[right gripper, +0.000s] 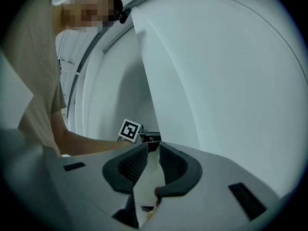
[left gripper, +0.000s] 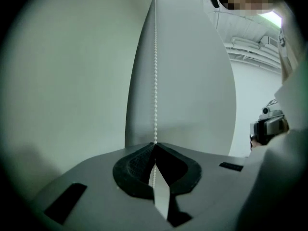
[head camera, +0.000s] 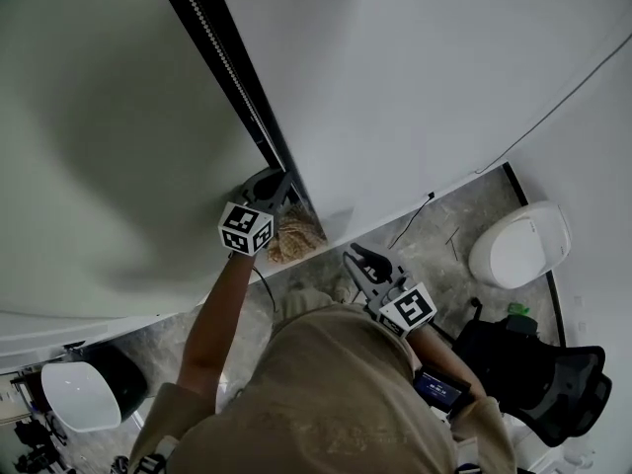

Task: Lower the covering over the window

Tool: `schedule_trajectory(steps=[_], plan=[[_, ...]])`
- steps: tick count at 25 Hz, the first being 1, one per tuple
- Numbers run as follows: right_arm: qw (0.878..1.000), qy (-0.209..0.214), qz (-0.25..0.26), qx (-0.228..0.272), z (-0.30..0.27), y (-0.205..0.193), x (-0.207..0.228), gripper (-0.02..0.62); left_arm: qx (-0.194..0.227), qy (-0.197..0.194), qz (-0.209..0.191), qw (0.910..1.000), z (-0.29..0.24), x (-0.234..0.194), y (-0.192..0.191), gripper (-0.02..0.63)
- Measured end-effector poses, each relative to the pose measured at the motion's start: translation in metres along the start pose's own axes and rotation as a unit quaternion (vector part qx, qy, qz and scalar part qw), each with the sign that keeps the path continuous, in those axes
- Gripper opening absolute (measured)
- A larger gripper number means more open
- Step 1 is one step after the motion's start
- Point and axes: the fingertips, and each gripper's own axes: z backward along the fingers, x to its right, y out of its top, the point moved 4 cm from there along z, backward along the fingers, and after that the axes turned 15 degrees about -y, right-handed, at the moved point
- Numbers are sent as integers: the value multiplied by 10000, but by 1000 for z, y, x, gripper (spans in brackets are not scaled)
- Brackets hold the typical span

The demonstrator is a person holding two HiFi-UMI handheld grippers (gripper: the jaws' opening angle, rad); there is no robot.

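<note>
A white bead chain (left gripper: pixel 155 81) hangs straight down in front of the white window covering (left gripper: pixel 192 81). My left gripper (left gripper: pixel 154 146) is shut on this chain, which runs in between the dark pads and shows again below them. In the head view the chain (head camera: pixel 212 42) runs along a dark frame strip down to the left gripper (head camera: pixel 269 190), held up against the covering (head camera: pixel 415 87). My right gripper (head camera: pixel 367 265) is lower and to the right, apart from the chain. Its jaws (right gripper: pixel 153 150) stand a little apart, open, with nothing between them.
A pale wall (head camera: pixel 99 117) lies left of the dark strip. On the floor below are a straw-coloured woven thing (head camera: pixel 293 237), a thin cable (head camera: pixel 410 223), a white rounded stool (head camera: pixel 520 245), a black office chair (head camera: pixel 533 373) and a white seat (head camera: pixel 79 395).
</note>
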Motion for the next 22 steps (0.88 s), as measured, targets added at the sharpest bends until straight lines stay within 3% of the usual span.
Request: schedule_trajectory(steps=[7,10,17,22], plan=[[9995,233,216,44,-31,1,-43,64,63,-237,141,9996,38,33,-12,18],[9989,280,259,278,-45,18,-72,64,47,-339,159,9993,64,50,-16,18],[9987,324,237,320,-88,26,-123,82,-44,-725,-83,9973,116,63,-26,17],[9989,277,201,308,-111,25,-150,112,-215,-980,-474,9938,136,72,-34,17]])
